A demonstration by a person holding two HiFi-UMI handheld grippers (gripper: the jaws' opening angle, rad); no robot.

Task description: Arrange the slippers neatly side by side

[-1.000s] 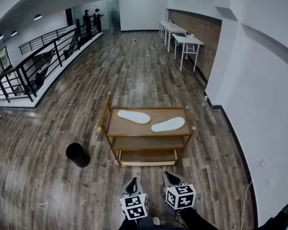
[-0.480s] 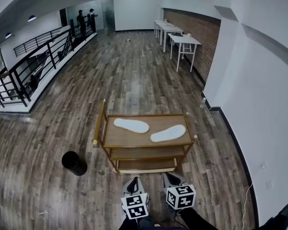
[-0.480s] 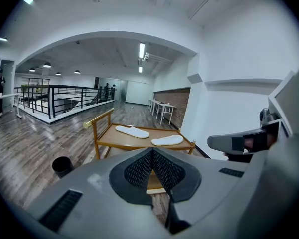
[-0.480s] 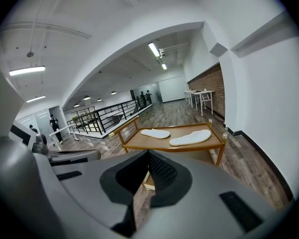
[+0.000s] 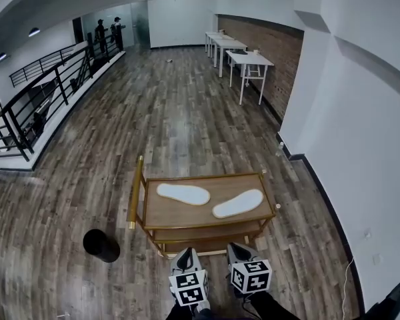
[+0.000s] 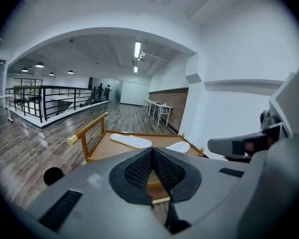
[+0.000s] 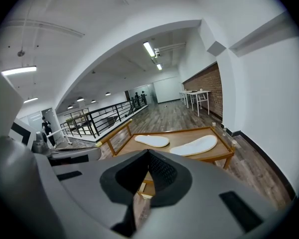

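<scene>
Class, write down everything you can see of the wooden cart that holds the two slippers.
The cart is a three-shelf trolley of light wood in a gold-coloured frame, with a gold push rail along its left end. It stands upright on the plank floor. Its low-rimmed top shelf carries two flat white slippers, the left slipper and the right slipper lying apart at different angles.

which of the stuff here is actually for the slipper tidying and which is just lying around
For the job: left slipper, right slipper, the wooden cart they lie on, left gripper and right gripper, both shut and empty.
Just lying about: black bin, white tables, railing.
</scene>
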